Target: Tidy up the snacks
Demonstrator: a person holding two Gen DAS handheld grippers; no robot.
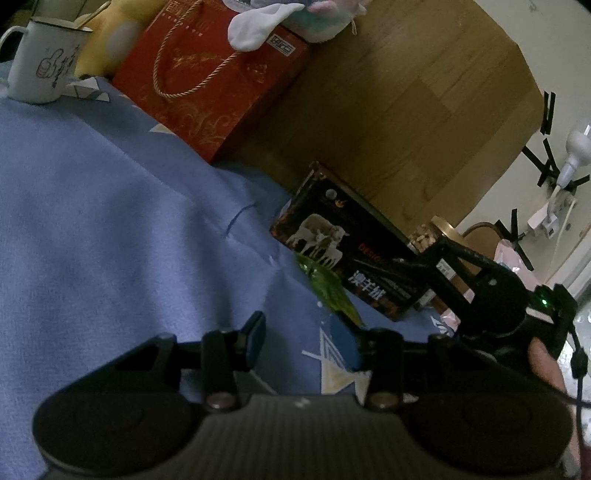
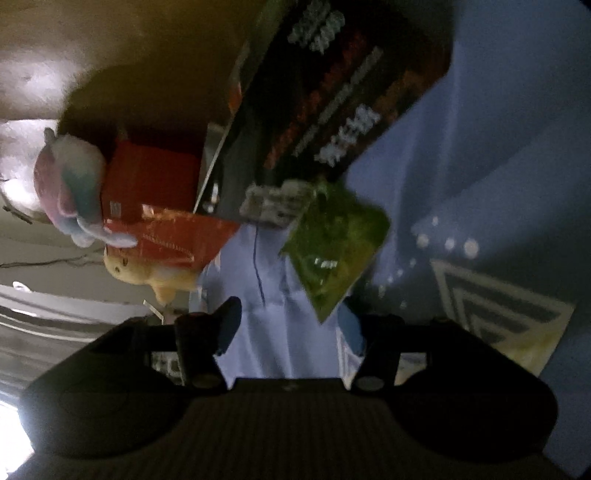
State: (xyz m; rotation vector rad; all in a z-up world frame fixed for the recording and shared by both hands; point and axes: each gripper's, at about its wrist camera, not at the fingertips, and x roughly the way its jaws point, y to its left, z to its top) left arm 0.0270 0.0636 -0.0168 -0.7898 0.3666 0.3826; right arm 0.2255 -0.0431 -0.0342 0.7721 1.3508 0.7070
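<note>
A green snack packet [image 1: 330, 286] lies on the blue cloth [image 1: 110, 221] next to a black box with sheep printed on it [image 1: 343, 240]. My left gripper [image 1: 306, 339] is open and empty above the cloth, just short of the packet. In the right wrist view the same green packet [image 2: 336, 243] lies just ahead of my right gripper [image 2: 291, 325], which is open and empty, its view rolled sideways. The black box [image 2: 347, 92] lies beyond the packet. The right gripper's body [image 1: 491, 295] shows at the right of the left wrist view.
A red gift box with a gold cord handle [image 1: 210, 85] stands at the back with plush toys [image 1: 295, 14] on it. A white mug [image 1: 42, 62] stands at the far left. A wooden headboard [image 1: 406, 92] rises behind. A glass jar [image 1: 424, 236] stands behind the black box.
</note>
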